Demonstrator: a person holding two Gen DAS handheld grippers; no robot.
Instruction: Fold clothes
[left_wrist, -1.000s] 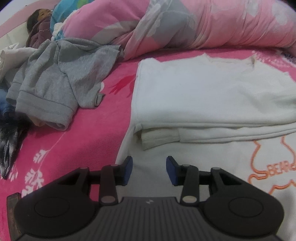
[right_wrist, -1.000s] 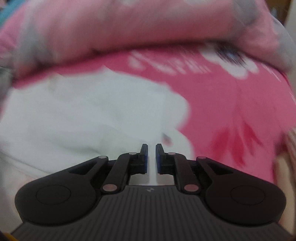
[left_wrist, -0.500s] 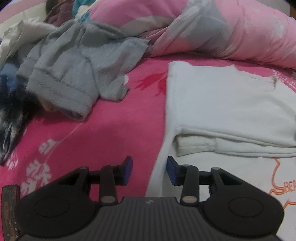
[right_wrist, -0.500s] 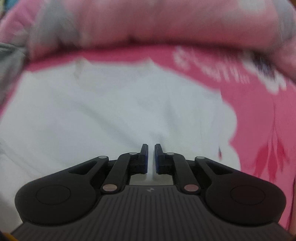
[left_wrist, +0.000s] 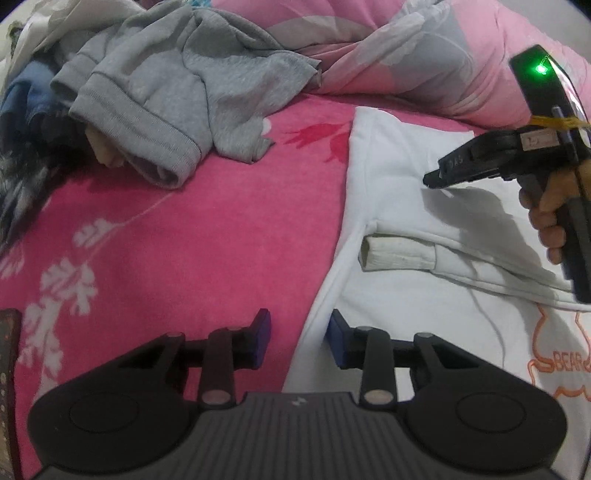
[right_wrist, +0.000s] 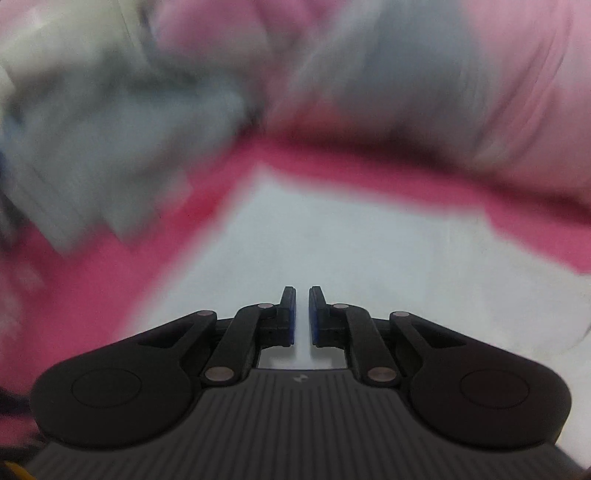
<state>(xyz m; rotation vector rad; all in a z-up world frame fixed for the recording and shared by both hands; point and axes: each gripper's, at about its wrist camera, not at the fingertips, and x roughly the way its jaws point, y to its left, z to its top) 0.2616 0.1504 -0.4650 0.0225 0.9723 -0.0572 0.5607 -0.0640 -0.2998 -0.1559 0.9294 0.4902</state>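
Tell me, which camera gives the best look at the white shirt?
The left wrist view. There the white shirt is sharp: its folded-over sleeve cuff and orange bear print show clearly on the pink bedspread. The right wrist view is motion-blurred and shows the shirt only as a plain white patch beyond the right gripper.

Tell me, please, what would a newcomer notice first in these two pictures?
First the white sweatshirt, partly folded on the pink bedsheet, with an orange bear print near the right edge. A crumpled grey garment lies at upper left. The right gripper reaches in over the white fabric.
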